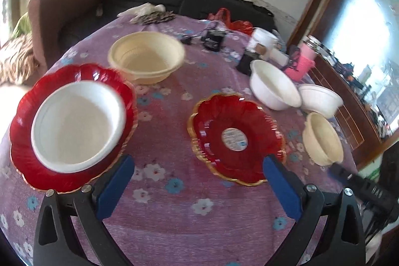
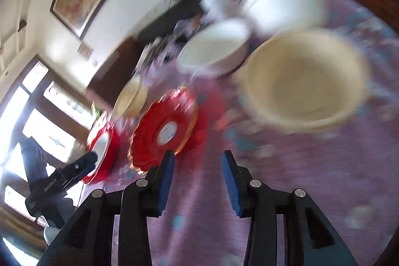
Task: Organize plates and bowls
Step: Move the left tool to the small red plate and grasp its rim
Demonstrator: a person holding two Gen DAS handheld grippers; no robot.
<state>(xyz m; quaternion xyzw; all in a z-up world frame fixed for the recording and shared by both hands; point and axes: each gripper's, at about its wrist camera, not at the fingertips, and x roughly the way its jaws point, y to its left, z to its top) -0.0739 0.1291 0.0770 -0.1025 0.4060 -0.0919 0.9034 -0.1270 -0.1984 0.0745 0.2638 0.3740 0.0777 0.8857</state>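
right view blurred, cream bowl (image 2: 303, 81) smeared

1. From the left wrist we look down, close, over the table (image 1: 174, 203).
2. Our blurred, tilted right-wrist view faces the same table (image 2: 199, 228); both share the labelled red plate (image 1: 237, 138) (image 2: 164, 131).
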